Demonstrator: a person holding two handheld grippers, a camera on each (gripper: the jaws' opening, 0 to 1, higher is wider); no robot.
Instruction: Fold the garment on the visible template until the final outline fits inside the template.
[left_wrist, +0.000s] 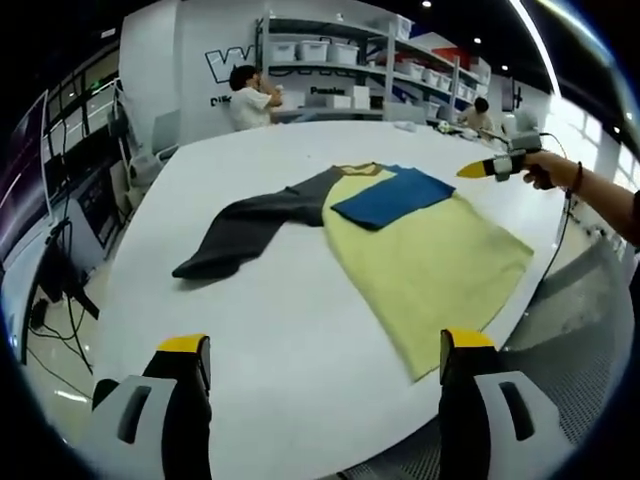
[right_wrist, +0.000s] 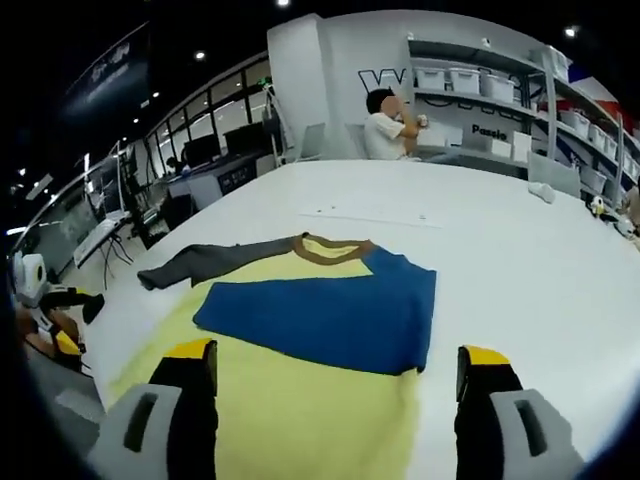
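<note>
A long-sleeved garment lies flat on the white table (left_wrist: 300, 340). Its yellow body (left_wrist: 425, 262) spreads toward the near right edge. The blue sleeve (left_wrist: 392, 196) is folded across the chest, and the dark grey sleeve (left_wrist: 250, 228) stretches out to the left. My left gripper (left_wrist: 325, 345) is open above bare table, short of the garment. A hand holds my right gripper (left_wrist: 490, 168) in the air past the garment's right shoulder. In the right gripper view, that gripper (right_wrist: 335, 355) is open over the yellow body (right_wrist: 300, 420), just short of the blue sleeve (right_wrist: 330, 315). The grey sleeve (right_wrist: 200, 262) lies beyond, and the brown collar (right_wrist: 330, 248) shows.
A person (left_wrist: 250, 95) sits at the table's far end, before shelves with white bins (left_wrist: 320, 50). A mesh chair (left_wrist: 570, 320) stands off the near right edge. Small white items (right_wrist: 545, 192) lie on the far table. Desks and cables (left_wrist: 60, 270) stand on the left.
</note>
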